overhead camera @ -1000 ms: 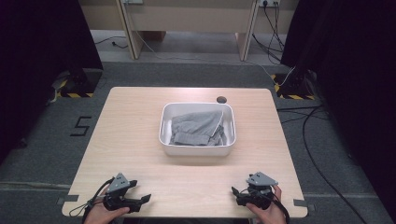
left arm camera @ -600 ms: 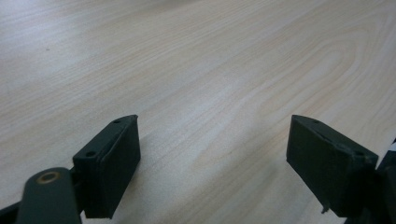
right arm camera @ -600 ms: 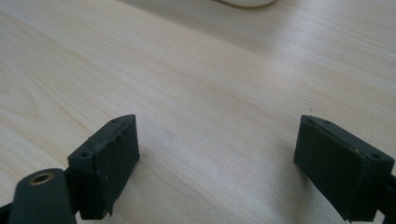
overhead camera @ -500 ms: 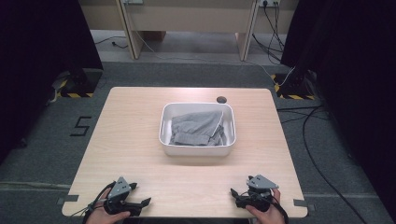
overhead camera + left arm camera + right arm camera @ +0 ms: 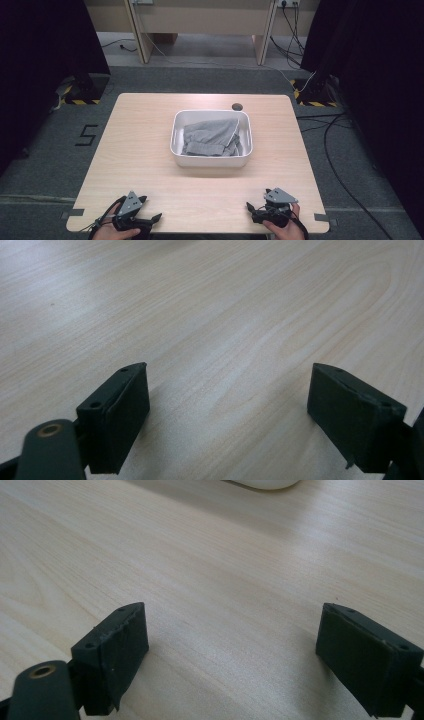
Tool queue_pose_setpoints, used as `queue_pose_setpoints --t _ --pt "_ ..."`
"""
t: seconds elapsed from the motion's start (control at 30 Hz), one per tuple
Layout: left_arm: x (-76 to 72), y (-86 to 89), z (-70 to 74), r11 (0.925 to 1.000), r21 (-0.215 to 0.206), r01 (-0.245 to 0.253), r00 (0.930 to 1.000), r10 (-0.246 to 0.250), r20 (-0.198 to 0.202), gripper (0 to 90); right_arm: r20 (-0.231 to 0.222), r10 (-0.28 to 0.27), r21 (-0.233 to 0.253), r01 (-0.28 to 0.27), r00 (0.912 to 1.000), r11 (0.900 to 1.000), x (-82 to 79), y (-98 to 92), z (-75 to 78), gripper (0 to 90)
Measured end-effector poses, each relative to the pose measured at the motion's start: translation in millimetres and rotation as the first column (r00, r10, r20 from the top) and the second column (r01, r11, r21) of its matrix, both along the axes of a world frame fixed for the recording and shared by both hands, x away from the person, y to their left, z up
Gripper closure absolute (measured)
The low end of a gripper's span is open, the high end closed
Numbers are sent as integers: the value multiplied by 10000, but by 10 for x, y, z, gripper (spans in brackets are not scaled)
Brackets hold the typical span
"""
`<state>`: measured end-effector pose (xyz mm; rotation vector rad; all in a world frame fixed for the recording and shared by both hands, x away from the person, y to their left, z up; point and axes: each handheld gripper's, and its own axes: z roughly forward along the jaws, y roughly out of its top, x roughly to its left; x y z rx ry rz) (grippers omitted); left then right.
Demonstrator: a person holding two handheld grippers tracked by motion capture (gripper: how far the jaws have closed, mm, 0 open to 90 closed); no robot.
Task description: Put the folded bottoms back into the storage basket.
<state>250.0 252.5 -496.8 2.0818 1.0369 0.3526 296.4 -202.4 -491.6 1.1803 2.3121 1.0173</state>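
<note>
Step in hand: by the look of it a start position; both grippers sit at the near edge of the surface (image 5: 150, 125), nothing taken up.
Cloth: a grey cloth (image 5: 212, 136) lies crumpled inside the white tub (image 5: 210, 161) at the middle of the surface, well apart from both grippers.
Next move: probably a reach forward to the tub, jaws kept wide and lowered onto a raised fold of the cloth.
Left gripper (image 5: 150, 220): released, jaws spread wide, bare wood between them; it holds nothing (image 5: 227, 415).
Right gripper (image 5: 252, 210): likewise wide open and empty, low over the wood, the tub's rim (image 5: 262, 484) ahead of it (image 5: 230, 660).
</note>
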Motion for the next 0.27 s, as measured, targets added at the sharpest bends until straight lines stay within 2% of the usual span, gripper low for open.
queue_pose_setpoints --t 0.27 --pt "-3 1 -4 9999 62 95 9999 -95 63 163 -17 35 17 -35 10000 10000 1 7 -1 139"
